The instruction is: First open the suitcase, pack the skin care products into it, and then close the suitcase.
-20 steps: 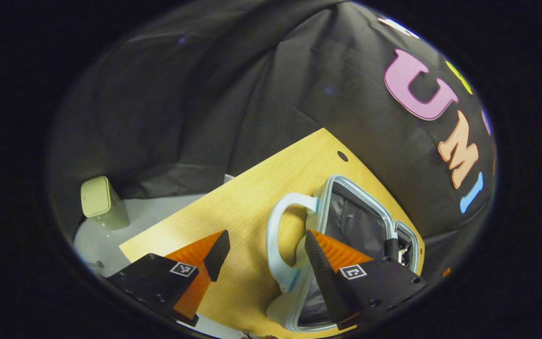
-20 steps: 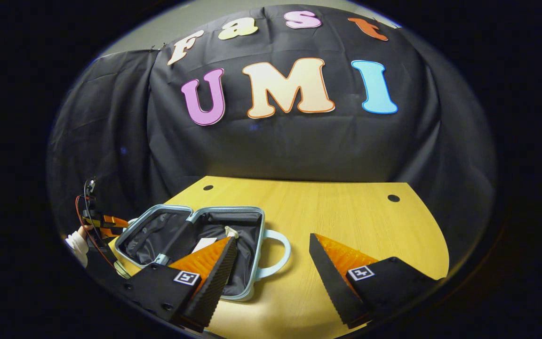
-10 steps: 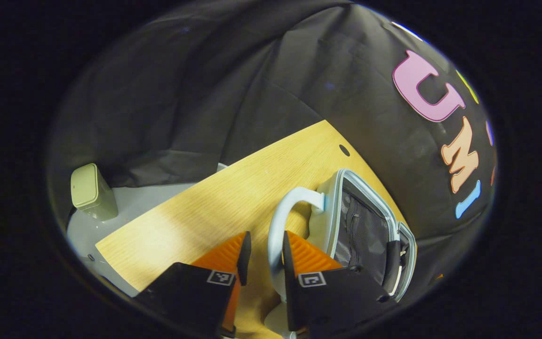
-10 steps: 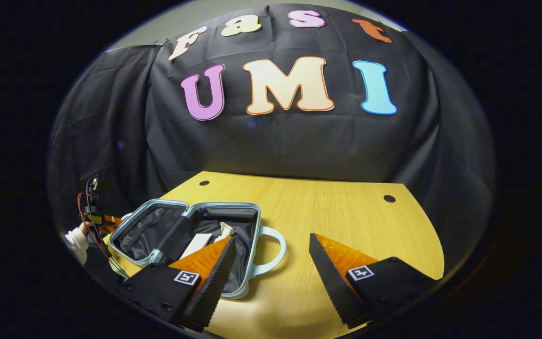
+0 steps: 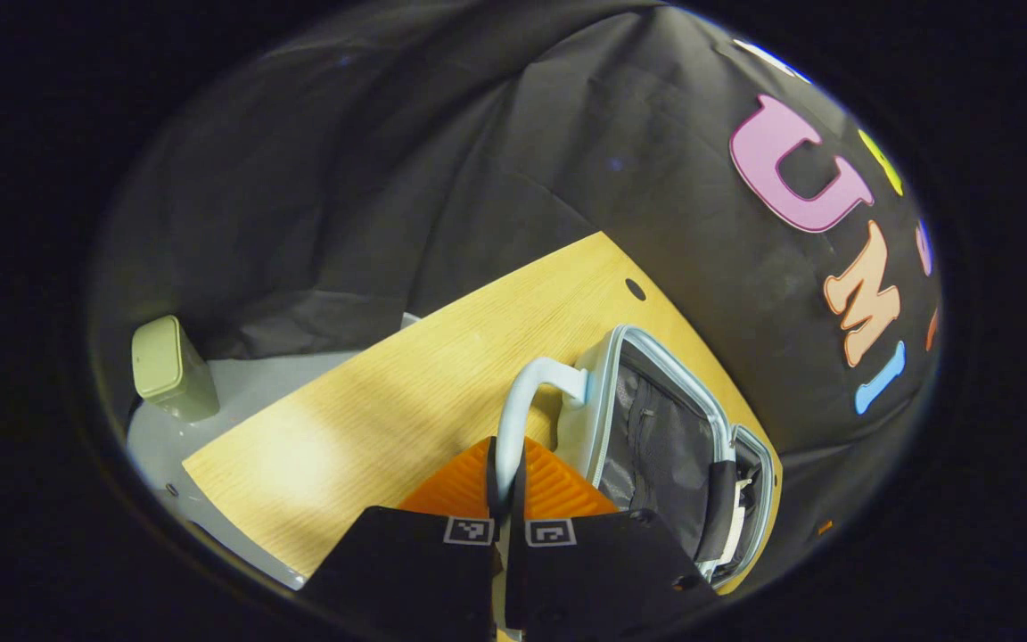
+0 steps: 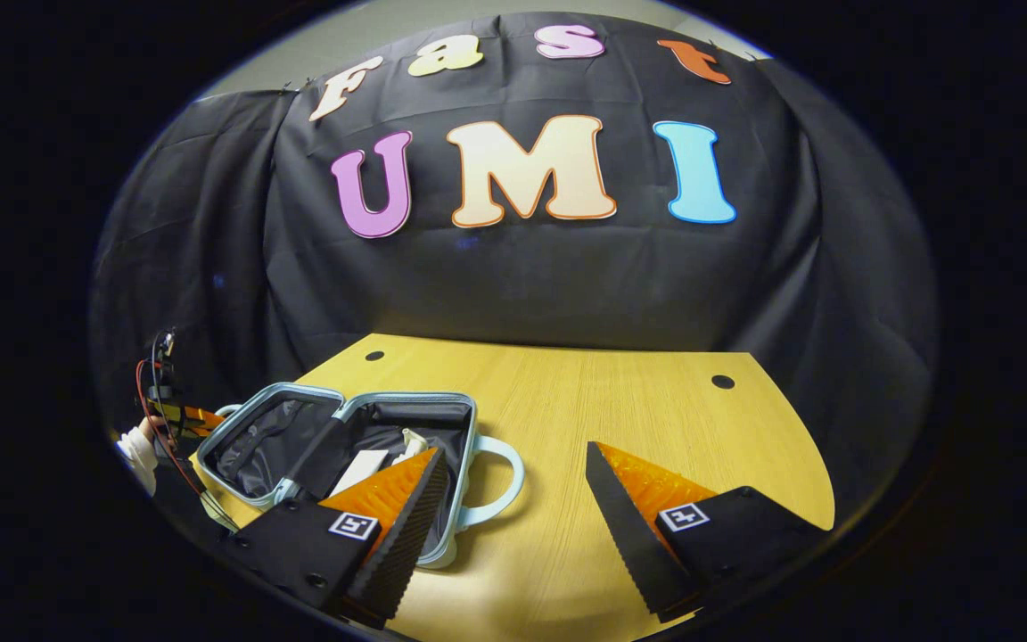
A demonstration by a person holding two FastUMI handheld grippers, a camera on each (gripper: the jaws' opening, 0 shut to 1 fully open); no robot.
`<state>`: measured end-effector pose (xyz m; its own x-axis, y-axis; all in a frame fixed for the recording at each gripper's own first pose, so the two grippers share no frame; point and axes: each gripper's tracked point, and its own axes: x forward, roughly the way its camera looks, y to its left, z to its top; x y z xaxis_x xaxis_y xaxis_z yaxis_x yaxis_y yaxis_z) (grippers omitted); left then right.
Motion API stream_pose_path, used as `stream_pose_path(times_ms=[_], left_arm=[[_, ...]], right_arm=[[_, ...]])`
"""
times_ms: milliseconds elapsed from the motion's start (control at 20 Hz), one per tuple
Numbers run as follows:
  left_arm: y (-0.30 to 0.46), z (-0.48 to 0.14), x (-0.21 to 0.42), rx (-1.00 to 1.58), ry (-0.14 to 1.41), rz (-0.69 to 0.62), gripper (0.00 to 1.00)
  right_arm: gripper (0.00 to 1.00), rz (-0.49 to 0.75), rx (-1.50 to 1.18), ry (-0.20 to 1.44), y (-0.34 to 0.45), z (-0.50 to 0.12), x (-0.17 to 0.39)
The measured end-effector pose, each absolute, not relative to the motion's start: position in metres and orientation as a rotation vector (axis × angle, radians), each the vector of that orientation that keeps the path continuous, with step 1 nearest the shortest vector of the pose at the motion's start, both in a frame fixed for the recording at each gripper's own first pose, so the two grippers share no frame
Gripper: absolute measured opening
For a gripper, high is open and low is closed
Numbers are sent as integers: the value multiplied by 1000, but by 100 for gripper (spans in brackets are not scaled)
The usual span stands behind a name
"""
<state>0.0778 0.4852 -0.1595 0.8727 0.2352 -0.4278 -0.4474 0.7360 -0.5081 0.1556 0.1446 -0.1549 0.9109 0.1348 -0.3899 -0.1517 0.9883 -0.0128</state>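
Note:
A pale blue suitcase (image 6: 466,426) lies open on the left of the wooden table (image 6: 629,410), its black lining showing. Inside its right half lie a white tube (image 6: 358,465) and a small cream bottle (image 6: 410,441). In the left gripper view my left gripper (image 5: 506,453) is shut on the curved handle (image 5: 522,392) of the suitcase's left half (image 5: 656,437), which is tilted up. That gripper and the hand holding it appear at the suitcase's far side in the right gripper view (image 6: 176,414). My right gripper (image 6: 513,451) hangs open over the table, just right of the suitcase's other handle (image 6: 503,481).
A beige lidded bin (image 5: 164,366) stands on the pale floor beyond the table's left edge. Two round cable holes (image 6: 723,382) mark the table's back. The black cloth wall runs close behind the table.
My left gripper went from wide open to shut on the suitcase handle, and that half has tipped up a little. The right gripper has barely moved.

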Motion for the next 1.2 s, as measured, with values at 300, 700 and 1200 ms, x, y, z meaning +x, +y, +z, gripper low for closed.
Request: stream_pose_path(times_ms=[300, 700, 1200], left_arm=[[451, -66, 82, -525, 271, 330, 0], [378, 16, 97, -370, 212, 268, 0], [222, 75, 141, -178, 194, 71, 0]], right_arm=[[94, 152, -1, 364, 141, -140, 161], [98, 139, -4, 323, 114, -118, 157], [98, 105, -31, 303, 58, -107, 137]])
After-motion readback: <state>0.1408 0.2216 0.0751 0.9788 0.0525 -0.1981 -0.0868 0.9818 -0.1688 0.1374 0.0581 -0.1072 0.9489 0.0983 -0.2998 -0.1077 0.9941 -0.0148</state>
